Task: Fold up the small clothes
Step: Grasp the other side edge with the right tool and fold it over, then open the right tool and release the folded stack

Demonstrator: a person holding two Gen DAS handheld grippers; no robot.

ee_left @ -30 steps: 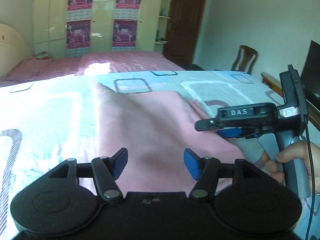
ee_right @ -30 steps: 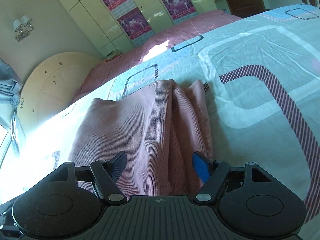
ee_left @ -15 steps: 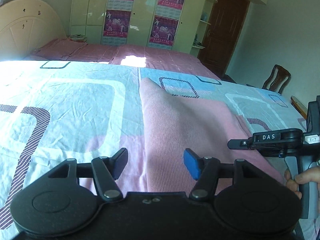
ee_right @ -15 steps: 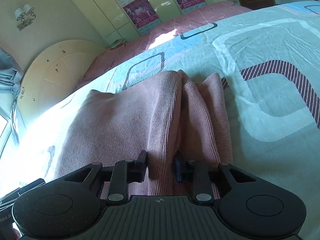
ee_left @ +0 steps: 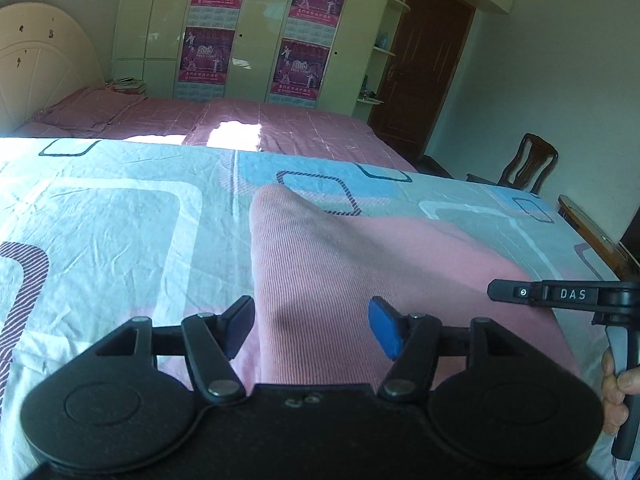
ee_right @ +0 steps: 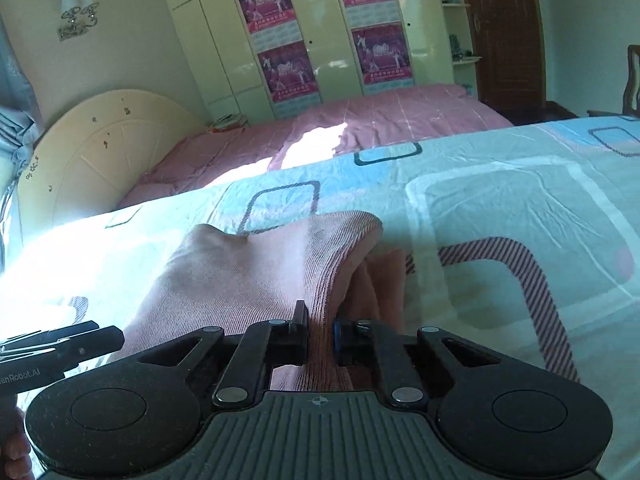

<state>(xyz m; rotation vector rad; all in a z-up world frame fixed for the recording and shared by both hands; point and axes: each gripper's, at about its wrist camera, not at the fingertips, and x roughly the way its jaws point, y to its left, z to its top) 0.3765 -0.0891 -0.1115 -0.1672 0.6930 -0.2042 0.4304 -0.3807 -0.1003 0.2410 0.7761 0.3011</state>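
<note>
We see one pink ribbed garment (ee_left: 360, 280) lying on the patterned bedsheet (ee_left: 120, 220) of the nearer bed, one of two beds in the room; the second bed (ee_left: 280, 128), covered in pink, stands behind it. Our two grippers are both at the garment's near edge. The left gripper (ee_left: 312, 326) is released, its two fingers spread wide with the garment's left edge lying between them, and we cannot see either pad touching it. The right gripper (ee_right: 320, 334) is closing, its jaws pinching a gathered fold of the cloth, which rises in a ridge ahead of it. Four purple posters (ee_left: 300, 68) hang on the cream wardrobe doors, and one wooden chair (ee_left: 528, 168) stands beyond the bed.
</note>
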